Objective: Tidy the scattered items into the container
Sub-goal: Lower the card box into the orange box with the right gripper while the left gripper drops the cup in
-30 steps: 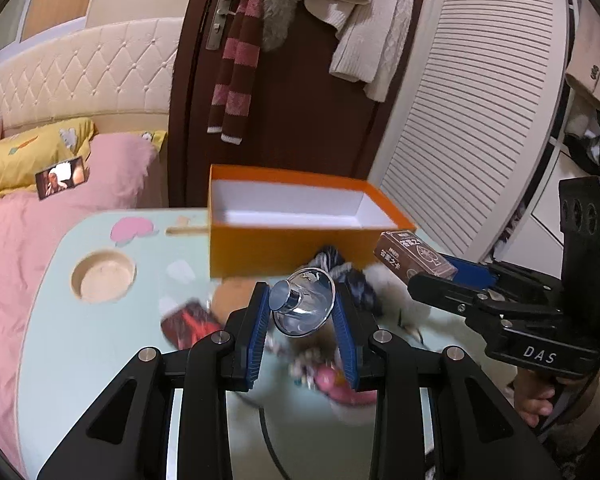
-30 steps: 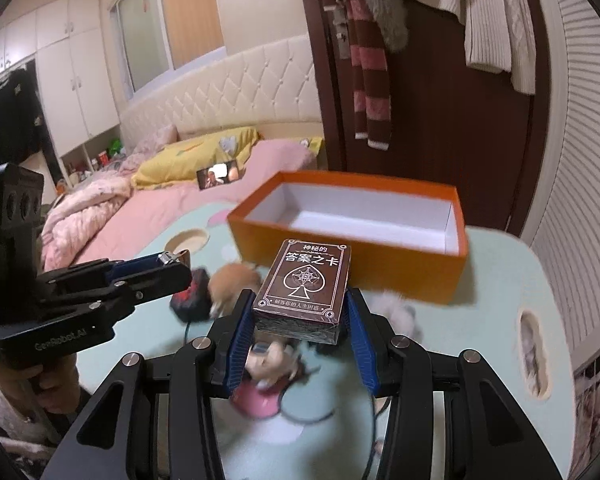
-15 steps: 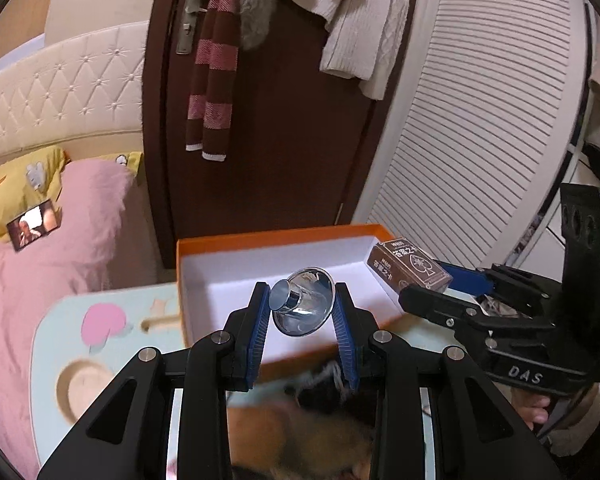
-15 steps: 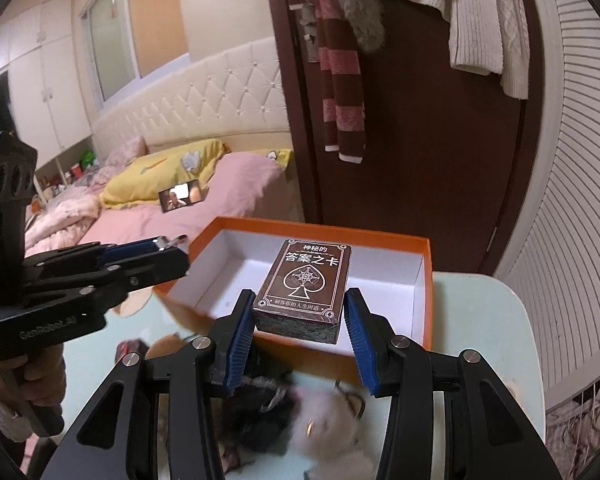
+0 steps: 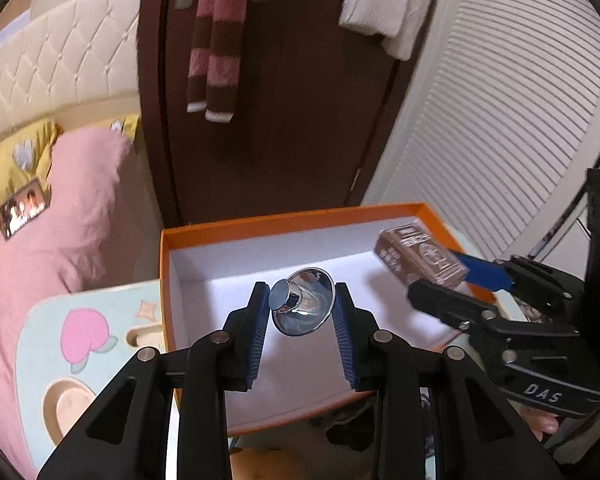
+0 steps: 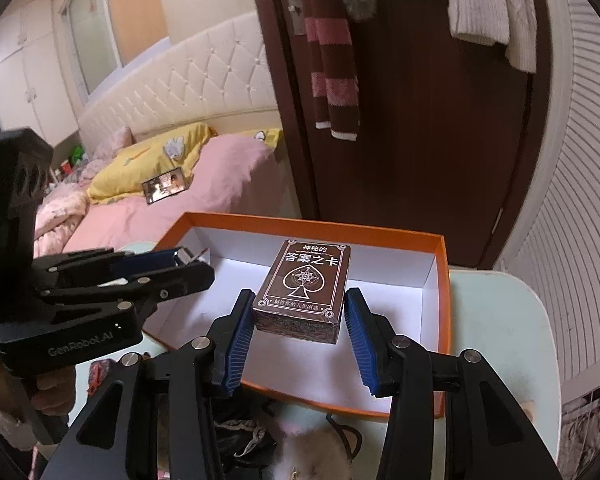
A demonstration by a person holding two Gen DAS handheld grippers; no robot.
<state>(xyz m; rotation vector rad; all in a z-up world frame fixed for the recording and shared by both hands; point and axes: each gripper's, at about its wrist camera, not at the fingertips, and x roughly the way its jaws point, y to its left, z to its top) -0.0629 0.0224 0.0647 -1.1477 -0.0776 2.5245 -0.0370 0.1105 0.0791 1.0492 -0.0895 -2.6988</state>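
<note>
An orange box (image 5: 284, 221) with a white inside stands on the small table; in the right wrist view its rim (image 6: 442, 280) lies under my gripper. My left gripper (image 5: 302, 294) hangs over the box's left half with a shiny metal funnel (image 5: 306, 308) between its blue pads. Its jaws are opening, and the funnel still touches both pads. My right gripper (image 6: 299, 300) is shut on a brown card box (image 6: 304, 280) above the box's white floor. Each gripper also shows in the other's view: the right gripper (image 5: 440, 280) with the card box (image 5: 420, 258), and the left gripper (image 6: 192, 266).
The pale blue table (image 5: 80, 320) has cartoon prints and round cut-outs. Loose items lie in front of the box: a furry pompom (image 6: 312, 448), black cloth (image 6: 240, 436), something red (image 6: 100, 372). A pink bed (image 5: 60, 220) is left, a dark door (image 5: 280, 120) behind.
Both grippers have travelled forward from above the loose items to above the orange box's inside, still carrying the funnel and the card box. The left pads stand slightly wider apart.
</note>
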